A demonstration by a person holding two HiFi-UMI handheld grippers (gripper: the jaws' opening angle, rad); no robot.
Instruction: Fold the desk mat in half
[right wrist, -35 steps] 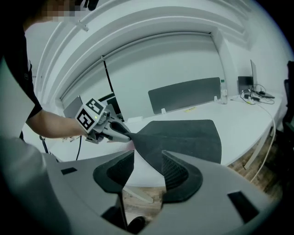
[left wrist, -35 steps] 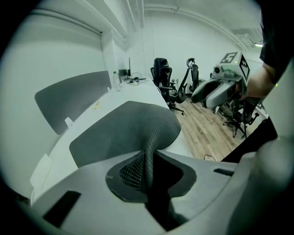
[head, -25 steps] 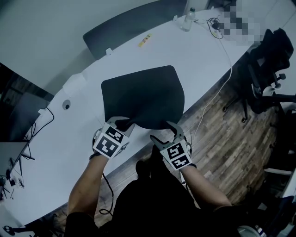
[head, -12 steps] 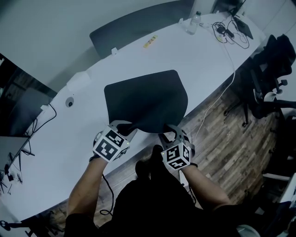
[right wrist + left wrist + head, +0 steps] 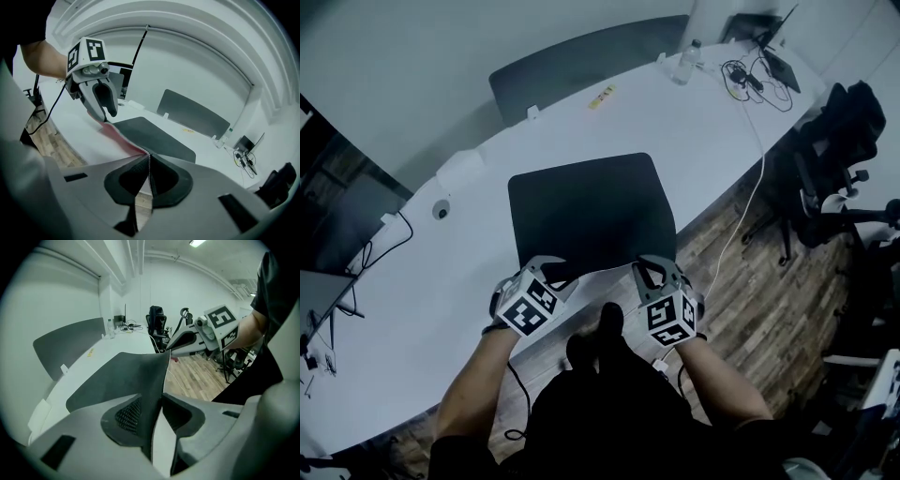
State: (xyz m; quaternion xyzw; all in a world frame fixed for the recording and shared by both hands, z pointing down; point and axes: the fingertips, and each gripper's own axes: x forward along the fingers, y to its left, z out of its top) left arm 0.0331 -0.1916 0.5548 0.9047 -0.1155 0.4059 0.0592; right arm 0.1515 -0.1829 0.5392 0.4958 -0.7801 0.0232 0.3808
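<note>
- White table [image 5: 703,131] is covered by the mat [image 5: 581,211], near edge raised; bottle [image 5: 682,64], cables [image 5: 741,75] beyond.
- Right tool [image 5: 651,272] has just been closed on that edge.
- Left tool [image 5: 553,273] has just been opened, edge loose between.

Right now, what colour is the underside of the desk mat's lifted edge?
Pinkish red underside; the desk mat top is black. Best in the right gripper view.
</note>
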